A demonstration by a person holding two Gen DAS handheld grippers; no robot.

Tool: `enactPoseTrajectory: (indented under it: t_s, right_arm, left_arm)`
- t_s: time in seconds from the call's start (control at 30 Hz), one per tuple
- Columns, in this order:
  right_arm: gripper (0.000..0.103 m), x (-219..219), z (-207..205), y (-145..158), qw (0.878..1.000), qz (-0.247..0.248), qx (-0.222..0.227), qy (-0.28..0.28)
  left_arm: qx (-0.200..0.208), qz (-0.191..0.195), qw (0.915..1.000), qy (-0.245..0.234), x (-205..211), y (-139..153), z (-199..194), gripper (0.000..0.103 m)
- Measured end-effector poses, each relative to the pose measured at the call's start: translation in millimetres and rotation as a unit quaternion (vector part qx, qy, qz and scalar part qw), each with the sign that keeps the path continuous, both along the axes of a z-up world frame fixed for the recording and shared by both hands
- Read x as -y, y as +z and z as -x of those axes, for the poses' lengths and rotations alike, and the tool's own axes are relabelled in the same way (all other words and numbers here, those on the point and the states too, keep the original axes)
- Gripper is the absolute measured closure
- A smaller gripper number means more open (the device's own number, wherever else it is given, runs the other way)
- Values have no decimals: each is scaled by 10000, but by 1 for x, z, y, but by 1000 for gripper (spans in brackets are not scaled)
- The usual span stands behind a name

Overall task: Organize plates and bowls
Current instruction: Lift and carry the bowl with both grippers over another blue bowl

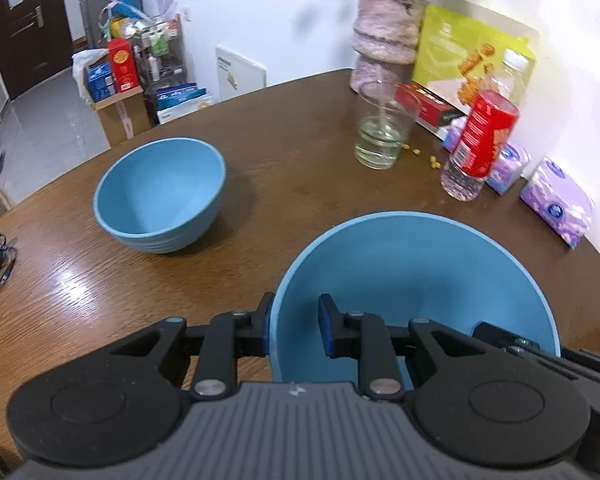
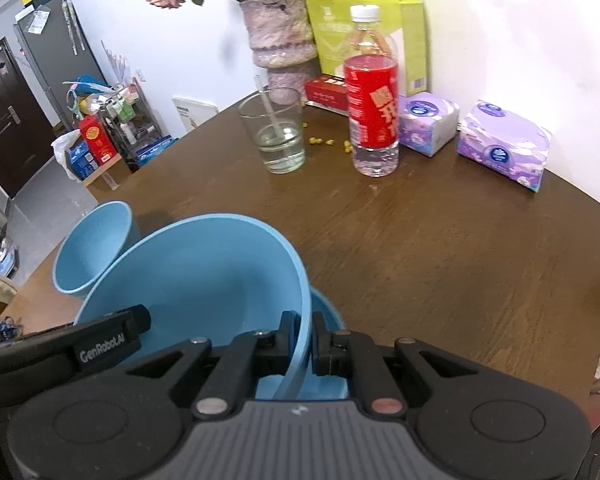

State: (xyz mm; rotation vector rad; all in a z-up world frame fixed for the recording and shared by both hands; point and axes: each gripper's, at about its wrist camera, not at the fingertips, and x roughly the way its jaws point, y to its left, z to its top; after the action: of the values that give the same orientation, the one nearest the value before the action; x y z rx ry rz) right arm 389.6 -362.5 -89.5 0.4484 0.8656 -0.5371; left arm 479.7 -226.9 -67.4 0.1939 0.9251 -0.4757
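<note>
A: Where's the big bowl point(image 1: 416, 280)?

B: Near edge of the table point(image 1: 284, 168), held between both tongs. The left tongs point(image 1: 296, 328) straddle its left rim, one finger point(image 1: 260, 332) outside the wall, the other point(image 1: 328, 328) inside.

A: Clamped?

B: The outer pad sits against the wall; the inner one shows a gap to it, so I can't tell if it pinches.

A: And the right tongs point(image 2: 302, 344)?

B: Closed on the bowl's right rim point(image 2: 300, 320); the wall runs straight through the narrow slot between the two fingers. The left tongs' body point(image 2: 100, 344) pokes in from the left of that view.

A: Anything under it?

B: In the right view another blue piece point(image 2: 328, 320) shows just below and right of the held rim; I can't tell what it is.

A: The other bowl?

B: A smaller bowl point(image 1: 160, 196) stands upright, further off and to the left, apart from the big one.

A: Far side?

B: A glass point(image 1: 380, 128), bottle point(image 1: 480, 140), vase point(image 1: 384, 36) and tissue packs point(image 2: 504, 144) along the wall, well apart from the bowls
</note>
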Motion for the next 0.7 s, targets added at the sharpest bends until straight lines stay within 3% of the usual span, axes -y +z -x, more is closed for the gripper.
enactPoseTrajectory:
  t_s: [0.7]
  right_arm:
    - [93, 7, 1, -29, 9982, 372, -77, 456]
  left_arm:
    - [529, -457, 9972, -278, 18, -26, 17, 81]
